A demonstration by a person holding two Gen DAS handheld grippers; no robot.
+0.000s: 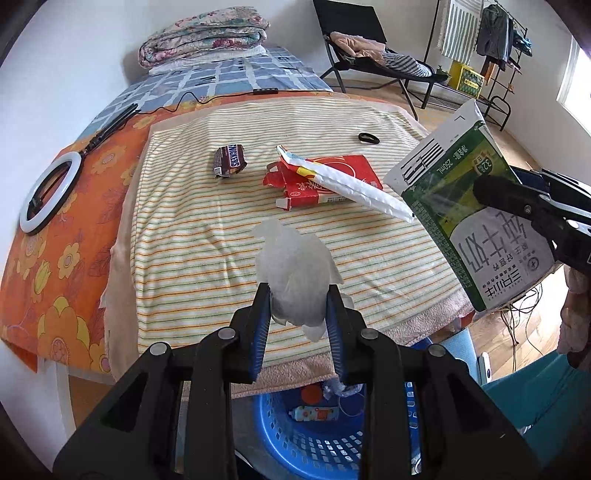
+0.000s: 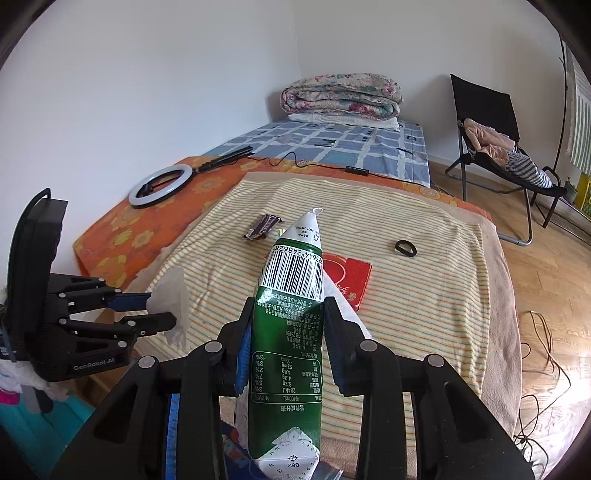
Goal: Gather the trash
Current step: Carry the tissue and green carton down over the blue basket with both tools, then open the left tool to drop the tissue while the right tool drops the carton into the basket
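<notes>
My left gripper [image 1: 297, 291] is shut on a crumpled white tissue [image 1: 293, 266], held over the near edge of the striped towel [image 1: 207, 236], above a blue basket [image 1: 317, 443]. My right gripper [image 2: 287, 304] is shut on a green and white milk carton [image 2: 290, 332], held above the towel's near edge; the carton also shows in the left wrist view [image 1: 476, 221]. On the towel lie a brown candy wrapper [image 1: 229, 159], a flattened red box [image 1: 325, 181] and a white snack wrapper [image 1: 354, 186] across it.
A black hair tie [image 1: 368, 138] lies on the towel's far right. A ring light [image 1: 50, 192] with its cable lies on the orange floral sheet at left. A folded quilt [image 1: 205, 35] sits at the bed's far end. A black chair [image 2: 491, 140] stands on the wooden floor.
</notes>
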